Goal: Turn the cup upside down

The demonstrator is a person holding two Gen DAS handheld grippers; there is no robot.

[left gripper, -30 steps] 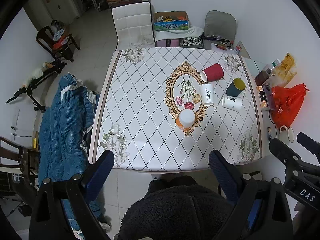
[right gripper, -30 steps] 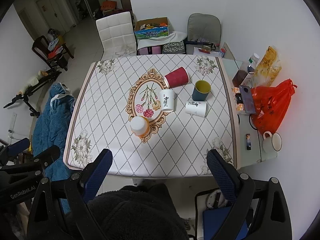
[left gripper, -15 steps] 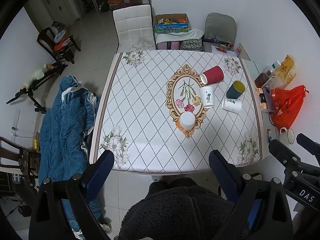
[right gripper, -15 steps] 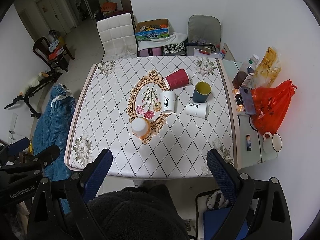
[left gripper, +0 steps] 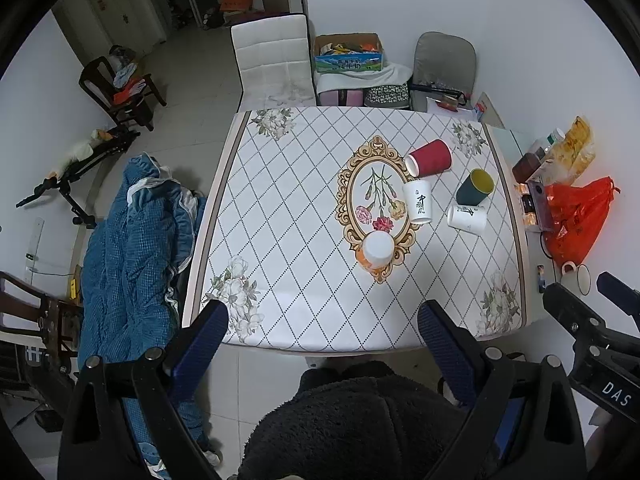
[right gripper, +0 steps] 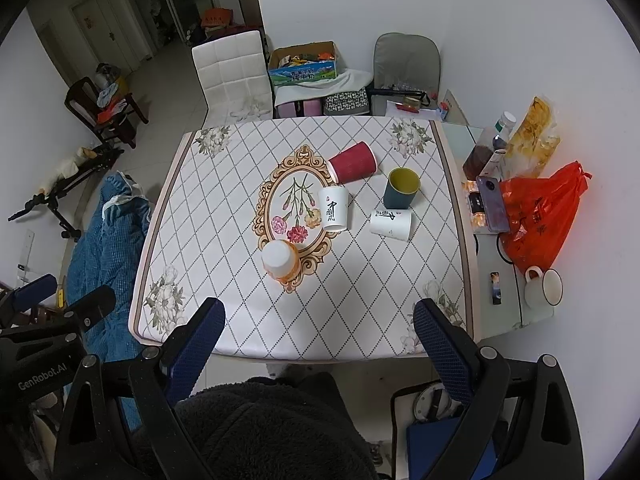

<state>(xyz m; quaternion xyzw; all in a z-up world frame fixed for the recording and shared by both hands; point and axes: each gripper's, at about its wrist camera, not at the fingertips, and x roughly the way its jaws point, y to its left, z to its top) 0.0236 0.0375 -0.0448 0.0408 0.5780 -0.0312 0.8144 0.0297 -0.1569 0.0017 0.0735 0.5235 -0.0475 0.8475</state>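
Several cups sit on the patterned table (left gripper: pixel 288 216) (right gripper: pixel 224 216), far below both grippers. An orange-and-white cup (left gripper: pixel 377 249) (right gripper: pixel 279 258) stands upside down near the front. A white cup with black script (left gripper: pixel 418 201) (right gripper: pixel 333 208) stands upside down. A second white cup (left gripper: pixel 467 218) (right gripper: pixel 391 223) and a red cup (left gripper: pixel 429 157) (right gripper: pixel 353 162) lie on their sides. A dark green cup with yellow inside (left gripper: pixel 475 187) (right gripper: pixel 401 188) stands upright. My left gripper (left gripper: pixel 322 332) and right gripper (right gripper: pixel 318 328) are open, empty, high above the table's near edge.
A glass side table (right gripper: pixel 500 252) to the right holds a red bag (right gripper: pixel 540 212), a phone, bottles and a white mug (right gripper: pixel 544 292). A white chair (left gripper: pixel 274 66) and a grey chair stand behind the table. Blue bedding (left gripper: pixel 128 248) lies on the left.
Both views have drawn slightly back and up from the table. The cups have not moved and both grippers stay open.
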